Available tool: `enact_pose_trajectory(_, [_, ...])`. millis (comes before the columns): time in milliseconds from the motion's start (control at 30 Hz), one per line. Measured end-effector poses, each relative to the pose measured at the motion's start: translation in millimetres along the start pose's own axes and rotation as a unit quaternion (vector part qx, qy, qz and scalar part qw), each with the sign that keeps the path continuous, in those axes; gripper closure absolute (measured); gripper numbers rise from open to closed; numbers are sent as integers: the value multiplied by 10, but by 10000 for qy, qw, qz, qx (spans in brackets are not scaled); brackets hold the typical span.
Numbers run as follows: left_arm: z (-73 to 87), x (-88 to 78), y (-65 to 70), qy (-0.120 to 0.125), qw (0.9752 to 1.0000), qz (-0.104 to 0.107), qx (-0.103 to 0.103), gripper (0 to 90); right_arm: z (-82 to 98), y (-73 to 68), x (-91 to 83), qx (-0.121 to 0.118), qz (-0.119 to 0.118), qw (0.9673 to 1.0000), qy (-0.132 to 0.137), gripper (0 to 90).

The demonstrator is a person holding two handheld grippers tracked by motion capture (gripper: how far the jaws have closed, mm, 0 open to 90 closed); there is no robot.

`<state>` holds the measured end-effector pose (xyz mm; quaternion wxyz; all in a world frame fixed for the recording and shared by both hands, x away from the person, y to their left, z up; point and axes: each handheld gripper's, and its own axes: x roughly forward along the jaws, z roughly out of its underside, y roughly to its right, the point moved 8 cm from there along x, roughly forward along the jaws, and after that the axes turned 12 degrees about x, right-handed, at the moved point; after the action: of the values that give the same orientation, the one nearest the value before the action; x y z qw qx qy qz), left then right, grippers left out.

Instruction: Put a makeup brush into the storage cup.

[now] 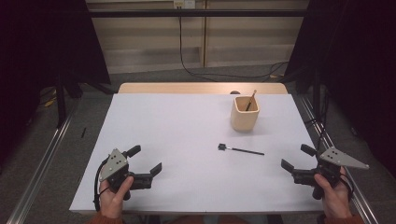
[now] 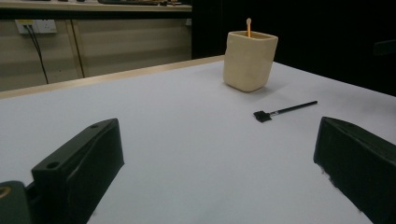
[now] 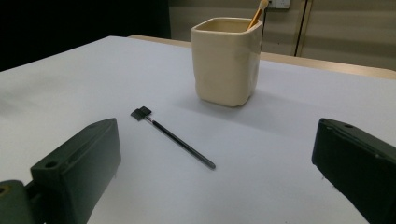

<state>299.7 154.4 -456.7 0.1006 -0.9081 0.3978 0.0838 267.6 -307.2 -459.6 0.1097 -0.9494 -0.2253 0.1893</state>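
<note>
On the white table (image 1: 187, 140), seen from the high view, a cream cup (image 1: 244, 113) stood toward the far right, with a wooden stick (image 1: 251, 100) leaning inside it. Just nearer than the cup lay a small black brush (image 1: 240, 150), flat on the sheet, its square head pointing left and its handle right. Well left of the cup and close to the near edge, the left gripper (image 1: 147, 160) sat in a hand, jaws spread and holding nothing. Nearer than the cup and to its right, the right gripper (image 1: 298, 157) was likewise spread and empty. No writing could be read on the cup or brush. A pale wooden strip ran along the far edge of the table, beyond the cup; behind it came a grey floor with a black cable, a beige wall with a socket plate, and dark curtains at both sides.

From the left gripper view, the cup (image 2: 249, 60) stood far off with the stick (image 2: 248, 27) rising above its rim, and the brush (image 2: 284, 111) lay in front of it, apart from both jaws. A wall socket with cables showed at the upper left.

From the right gripper view, the cup (image 3: 226, 59) stood ahead, the stick (image 3: 258, 14) leaning at its right corner, and the brush (image 3: 173, 136) lay before it, between the wide-set jaws and touching neither.
</note>
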Motion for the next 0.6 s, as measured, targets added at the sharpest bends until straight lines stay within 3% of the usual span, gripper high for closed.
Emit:
enact_pose_trajectory(233, [23, 7, -34, -42, 10000, -21, 43, 15, 14, -48, 27, -19, -141, 9999, -69, 2])
enact_pose_trajectory(433, [10, 11, 3, -23, 10000, 16, 67, 14, 14, -61, 32, 109, -243, 9996, -73, 16])
enact_pose_trajectory(600, [8, 10, 0, -28, 10000, 14, 56, 15, 6, -105, 5, 33, -432, 9990, -97, 25])
